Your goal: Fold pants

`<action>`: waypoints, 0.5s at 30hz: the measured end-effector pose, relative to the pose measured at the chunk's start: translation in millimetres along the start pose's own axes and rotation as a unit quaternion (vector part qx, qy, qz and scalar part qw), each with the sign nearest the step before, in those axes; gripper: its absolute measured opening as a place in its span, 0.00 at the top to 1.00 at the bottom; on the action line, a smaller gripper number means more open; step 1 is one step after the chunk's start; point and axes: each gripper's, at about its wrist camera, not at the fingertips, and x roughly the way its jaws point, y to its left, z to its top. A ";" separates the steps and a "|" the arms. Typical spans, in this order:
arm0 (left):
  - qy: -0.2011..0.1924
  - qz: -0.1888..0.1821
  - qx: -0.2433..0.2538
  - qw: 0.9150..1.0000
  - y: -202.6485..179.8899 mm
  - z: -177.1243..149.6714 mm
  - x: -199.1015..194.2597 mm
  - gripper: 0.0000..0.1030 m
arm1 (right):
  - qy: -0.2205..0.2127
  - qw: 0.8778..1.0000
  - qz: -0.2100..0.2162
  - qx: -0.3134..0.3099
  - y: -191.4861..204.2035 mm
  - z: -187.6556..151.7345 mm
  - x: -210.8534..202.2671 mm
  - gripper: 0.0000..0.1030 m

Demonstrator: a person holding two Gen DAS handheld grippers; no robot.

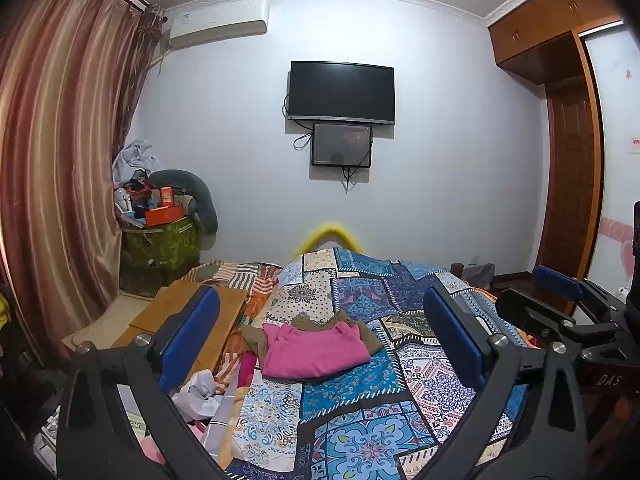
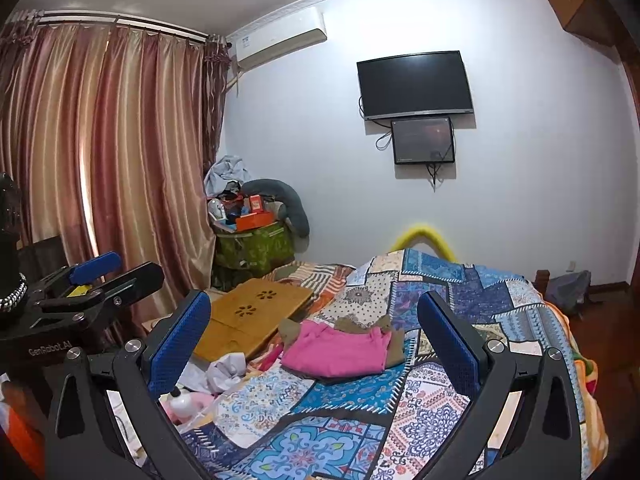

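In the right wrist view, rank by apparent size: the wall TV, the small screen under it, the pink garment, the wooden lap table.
1. Wooden lap table and wall TV: too alike to rank.
3. Pink garment, nearer the camera.
4. Small screen.

A patchwork quilt [image 1: 360, 408] covers the bed; a wooden lap table [image 2: 252, 320] lies at its left side, near crumpled white paper [image 2: 224, 372]. On the far wall hangs a dark television [image 1: 341, 93] above a smaller screen [image 1: 341, 145]; an air conditioner [image 1: 218, 28] sits high at left, beside striped curtains [image 2: 108, 152]; a green bag [image 2: 256, 248] heaped with boxes stands in the far left corner.
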 end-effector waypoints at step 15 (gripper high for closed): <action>0.003 -0.008 0.001 1.000 0.5 -1.3 1.8 0.00 | -0.001 1.000 -0.006 0.007 -6.1 -0.6 -1.6 0.00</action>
